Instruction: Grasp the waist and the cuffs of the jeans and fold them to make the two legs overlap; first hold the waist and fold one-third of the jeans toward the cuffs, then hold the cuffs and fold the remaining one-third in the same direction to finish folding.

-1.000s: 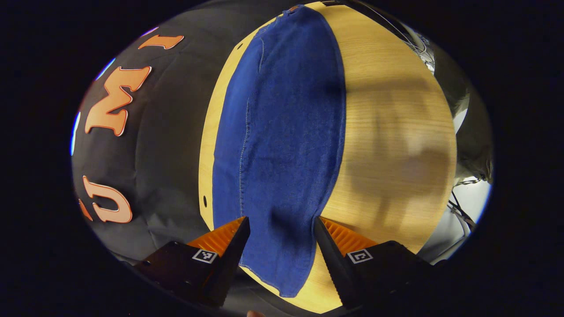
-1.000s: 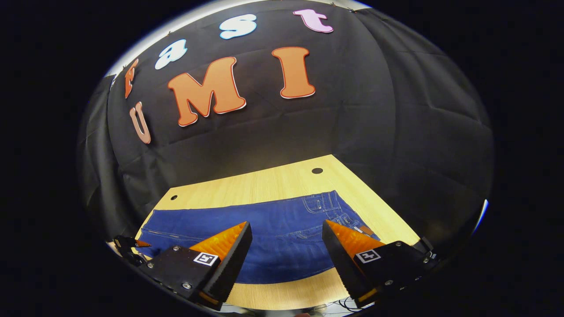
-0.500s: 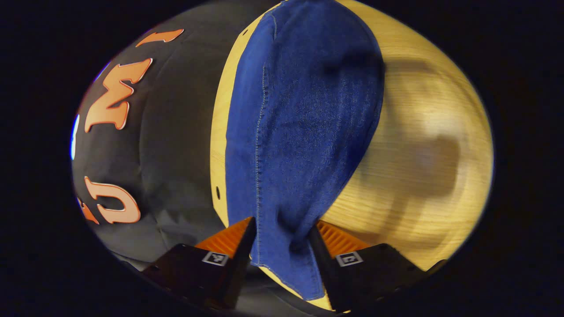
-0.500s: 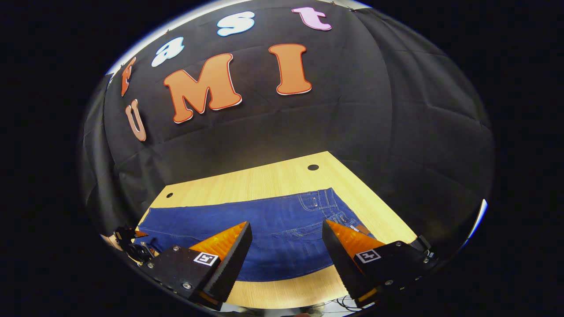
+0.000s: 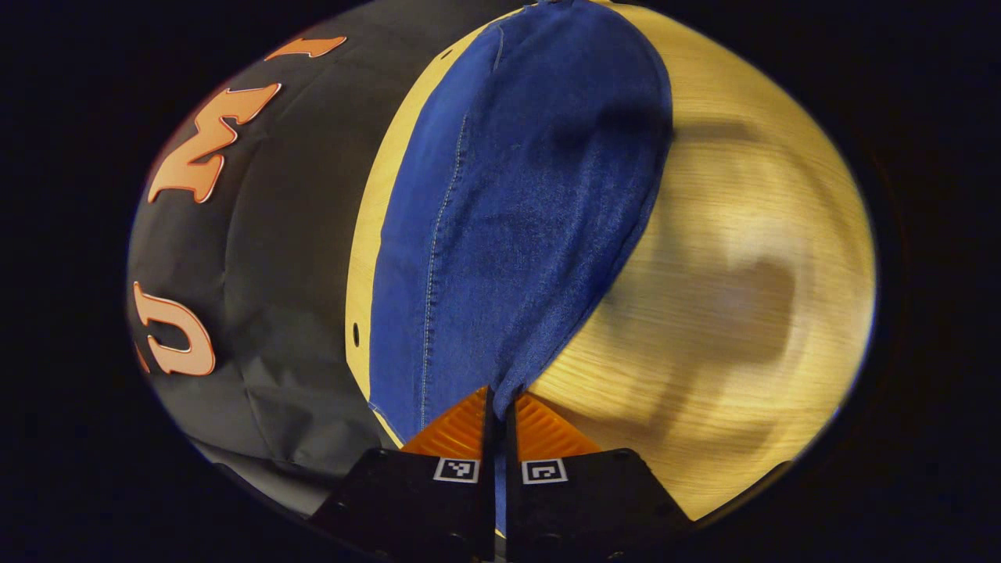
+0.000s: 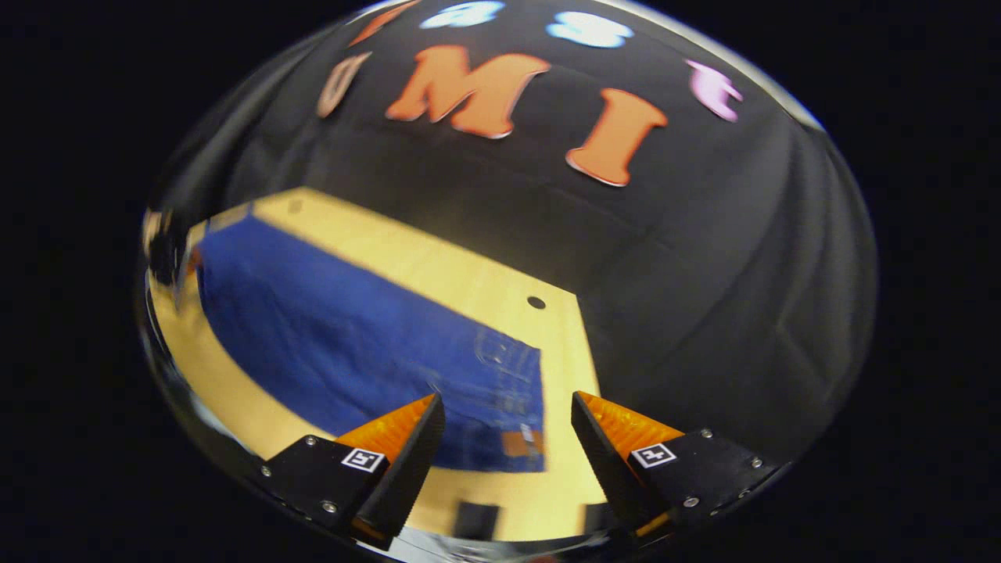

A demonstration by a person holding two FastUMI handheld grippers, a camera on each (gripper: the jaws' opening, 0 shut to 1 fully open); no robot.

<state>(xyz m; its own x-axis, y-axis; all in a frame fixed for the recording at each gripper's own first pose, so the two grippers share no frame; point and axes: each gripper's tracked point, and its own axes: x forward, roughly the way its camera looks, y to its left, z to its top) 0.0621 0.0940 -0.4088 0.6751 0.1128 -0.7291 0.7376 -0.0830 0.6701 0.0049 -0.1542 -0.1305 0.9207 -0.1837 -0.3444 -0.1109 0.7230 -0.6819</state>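
**On the booth table: cuff end pinched, waist end not yet held**

On the light wooden table (image 5: pixel 727 234), the blue jeans (image 5: pixel 508 203) lay stretched out flat along the edge nearest the black cloth wall (image 5: pixel 297 234). Seen through the left gripper view, the legs ran away from the camera, with a line of pale stitching down the denim. The near cuff end was gathered into a narrow bunch that rose off the wood and passed between the fingers of the left gripper (image 5: pixel 497 407). Those fingers stood pressed together on the cloth, with a strip of denim showing in the slit between them.

Across the right gripper view, which was blurred, the jeans (image 6: pixel 336 328) reached from the far left to the waist (image 6: pixel 516 407) close by. Pocket stitching and a small brown patch (image 6: pixel 516 442) showed at the waist; any writing on the patch was too smeared to read. The right gripper (image 6: pixel 507 414) hung above that waist end with its fingers spread wide apart and nothing between them. A small dark hole (image 6: pixel 536 302) sat in the tabletop just beyond the waistband, near the table's corner.
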